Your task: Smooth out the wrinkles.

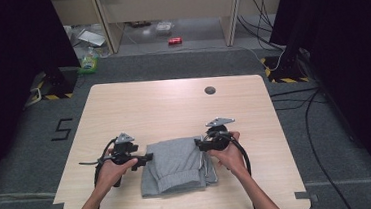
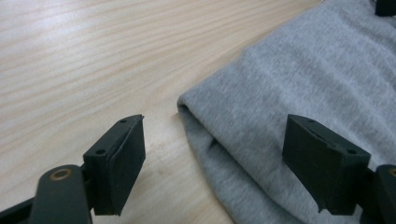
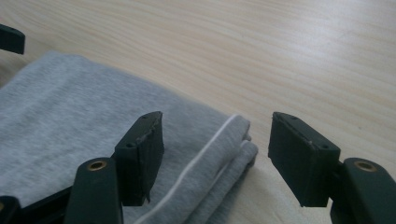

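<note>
Fingers (image 2: 121, 158) of the left gripper (image 1: 145, 159) stand spread around the near-left corner of the folded grey trousers (image 1: 175, 164), not pressing it. Fingers (image 3: 142, 154) of the right gripper (image 1: 200, 144) are spread too, with the garment's far corner between them. Trousers lie flat on the counter (image 1: 173, 105) between both grippers.

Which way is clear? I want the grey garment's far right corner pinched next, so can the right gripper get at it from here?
Probably yes. The right gripper has its jaws open astride the folded corner of the grey garment, with nothing between them and the cloth but bare table.
</note>
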A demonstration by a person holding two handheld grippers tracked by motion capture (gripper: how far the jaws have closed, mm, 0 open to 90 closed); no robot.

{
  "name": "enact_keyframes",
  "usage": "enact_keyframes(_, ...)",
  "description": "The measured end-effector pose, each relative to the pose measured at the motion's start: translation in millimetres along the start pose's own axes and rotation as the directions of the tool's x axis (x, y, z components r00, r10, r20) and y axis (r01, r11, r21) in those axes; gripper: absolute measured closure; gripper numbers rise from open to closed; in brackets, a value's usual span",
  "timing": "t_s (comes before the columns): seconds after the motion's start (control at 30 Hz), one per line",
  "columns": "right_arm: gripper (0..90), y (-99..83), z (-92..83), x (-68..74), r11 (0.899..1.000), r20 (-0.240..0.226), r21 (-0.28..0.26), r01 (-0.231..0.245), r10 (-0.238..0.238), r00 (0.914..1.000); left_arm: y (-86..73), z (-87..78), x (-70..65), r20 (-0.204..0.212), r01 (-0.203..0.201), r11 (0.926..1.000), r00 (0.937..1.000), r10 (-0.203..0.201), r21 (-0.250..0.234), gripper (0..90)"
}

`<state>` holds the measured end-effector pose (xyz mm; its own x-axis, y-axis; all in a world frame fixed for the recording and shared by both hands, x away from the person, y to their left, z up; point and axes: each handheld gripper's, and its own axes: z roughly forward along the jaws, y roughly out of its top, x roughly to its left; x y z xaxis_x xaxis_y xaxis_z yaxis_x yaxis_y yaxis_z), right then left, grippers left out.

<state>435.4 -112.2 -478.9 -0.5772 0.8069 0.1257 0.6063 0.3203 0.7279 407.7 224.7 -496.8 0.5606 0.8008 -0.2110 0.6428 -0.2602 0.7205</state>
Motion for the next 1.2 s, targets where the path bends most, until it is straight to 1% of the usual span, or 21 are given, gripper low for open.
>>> enact_keyframes(0.07,36.0,-3.5,4.1,-3.2,1.0,0.009,0.022,-0.015,0.015,0.9998,1.8,3.1,0.3,0.009,0.007,1.0,0.9999,-0.007,0.0,21.7)
enact_keyframes(0.1,36.2,-5.5,6.1,-5.0,0.999,0.006,0.031,-0.015,0.015,0.9999,2.6,4.2,0.5,0.01,0.007,1.0,0.9999,-0.007,0.004,22.1)
enact_keyframes(0.23,36.9,-11.8,10.7,-8.3,0.998,-0.002,0.053,-0.045,0.045,0.999,4.3,12.8,0.2,0.011,0.005,0.9997,0.9999,-0.006,0.024,23.1)
enact_keyframes(0.27,37.8,-12.8,11.6,-8.5,0.997,-0.003,0.056,-0.043,0.044,0.999,3.7,15.0,0.0,0.006,-0.006,0.9996,1.0,0.006,0.029,23.7)
enact_keyframes(0.3,38.9,-14.5,13.0,-8.2,0.997,-0.009,0.068,-0.04,0.041,0.9991,2.5,16.5,-0.3,0.003,-0.015,0.9992,0.9999,0.015,0.037,26.0)
enact_keyframes(0.33,39.7,-15.8,14.4,-7.9,0.997,-0.013,0.068,-0.038,0.039,0.9991,1.3,17.9,-0.5,0.001,-0.02,0.9989,0.9998,0.02,0.042,28.1)
enact_keyframes(0.4,40.8,-17.1,16.4,-7.4,0.997,-0.017,0.072,-0.036,0.038,0.9991,-1.1,20.3,-1.8,-0.013,-0.042,0.9985,0.999,0.042,0.037,30.6)
enact_keyframes(0.43,41.7,-17.3,16.8,-7.2,0.997,-0.019,0.072,-0.038,0.039,0.999,-0.9,20.7,-3.5,-0.023,-0.062,0.9972,0.9978,0.063,0.042,31.9)
enact_keyframes(0.5,43.5,-17.7,17.1,-7.6,0.997,-0.026,0.068,-0.036,0.038,0.9989,-1.5,21.6,-6.2,-0.024,-0.084,0.9957,0.9961,0.085,0.039,36.5)
enact_keyframes(0.53,45.2,-18.3,17.1,-7.6,0.997,-0.033,0.066,-0.039,0.042,0.9986,-2.4,22.5,-8.8,-0.034,-0.11,0.9934,0.9932,0.111,0.035,38.3)
enact_keyframes(0.6,46.7,-19.8,17.4,-7.3,0.997,-0.043,0.06,-0.049,0.051,0.9978,-2.5,22.9,-11.9,-0.033,-0.126,0.9915,0.9914,0.127,0.035,43.9)
enact_keyframes(0.77,51.6,-19.5,17.4,-5.5,0.997,-0.036,0.061,-0.055,0.058,0.9977,-3.4,22.6,-10.7,-0.014,-0.126,0.9917,0.9919,0.126,0.024,52.1)
enact_keyframes(0.83,55.5,-19.5,17.5,-5.4,0.995,-0.043,0.06,-0.076,0.078,0.996,-3.6,23.0,-11.2,-0.013,-0.13,0.9914,0.9914,0.13,0.018,56.9)
enact_keyframes(0.9,59.1,-19.6,18.2,-6.0,0.995,-0.044,0.052,-0.086,0.088,0.9952,-3.1,24.0,-11.5,-0.013,-0.133,0.991,0.991,0.133,0.015,58.7)
enact_keyframes(0.93,60.9,-19.7,19.1,-6.3,0.995,-0.045,0.041,-0.086,0.088,0.9951,-1.9,25.0,-11.1,-0.012,-0.134,0.9909,0.9909,0.134,0.016,59.2)
enact_keyframes(1.0,63.3,-18.3,20.3,-6.7,0.995,-0.042,0.038,-0.092,0.093,0.9947,1.3,29.0,-9.9,-0.019,-0.131,0.9914,0.9912,0.131,0.009,60.6)
enact_keyframes(1.07,64.3,-15.8,21.7,-8.6,0.996,-0.028,0.032,-0.082,0.083,0.9962,6.2,34.0,-8.4,-0.029,-0.125,0.9921,0.9917,0.125,0.006,61.7)
enact_keyframes(1.1,64.3,-14.4,22.7,-10.3,0.996,-0.022,0.03,-0.081,0.081,0.9964,10.8,37.3,-6.8,-0.039,-0.124,0.9923,0.9915,0.124,0.008,61.9)
enact_keyframes(1.13,64.3,-12.4,24.4,-13.5,0.996,-0.018,0.027,-0.091,0.091,0.9957,13.1,39.3,-5.9,-0.034,-0.118,0.9929,0.9924,0.118,0.014,61.8)
enact_keyframes(1.17,64.3,-11.4,25.6,-15.6,0.995,-0.015,0.022,-0.093,0.093,0.9955,16.4,41.3,-4.4,-0.042,-0.121,0.9925,0.9917,0.122,0.017,61.8)
enact_keyframes(1.2,64.3,-10.1,27.3,-18.4,0.995,-0.015,0.016,-0.099,0.099,0.995,19.2,44.1,-3.5,-0.041,-0.113,0.9934,0.9927,0.114,0.019,61.7)
